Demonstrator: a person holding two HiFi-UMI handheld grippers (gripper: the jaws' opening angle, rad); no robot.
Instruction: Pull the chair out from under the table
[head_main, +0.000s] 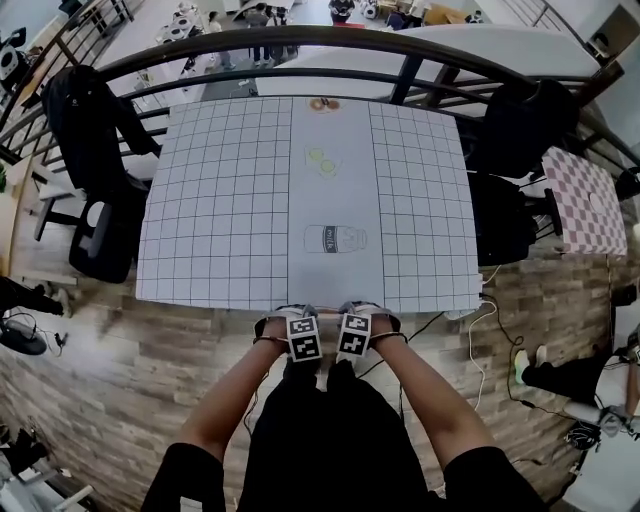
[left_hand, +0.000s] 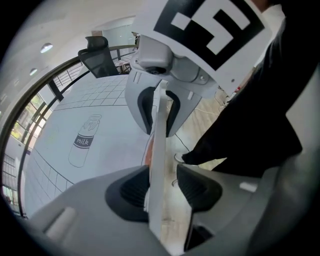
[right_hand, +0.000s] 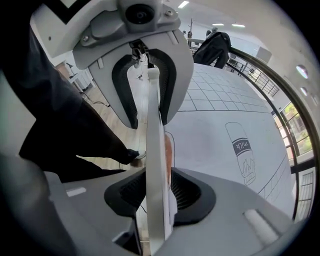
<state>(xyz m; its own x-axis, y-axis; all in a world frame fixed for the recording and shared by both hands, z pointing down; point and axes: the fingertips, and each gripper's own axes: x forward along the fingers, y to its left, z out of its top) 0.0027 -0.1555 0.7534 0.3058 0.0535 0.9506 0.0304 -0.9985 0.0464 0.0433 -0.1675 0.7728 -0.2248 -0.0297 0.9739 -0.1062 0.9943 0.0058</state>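
My left gripper (left_hand: 165, 189) and right gripper (right_hand: 155, 192) straddle the thin white chair back (left_hand: 159, 150), wide open; all the pulling is left.

The white chair (right_hand: 154, 160) stands tucked under the grid-patterned table (head_main: 220, 200), its thin back upright.

Surface (head_main: 220, 200): smooth matt white gridded cover, cloth or paper unclear. Floor (head_main: 130, 390): matt wood-look planks. Railing (head_main: 330, 40): dark metal, slight sheen. Jaws: matt grey plastic, black ribbed pads (left_hand: 132, 192).
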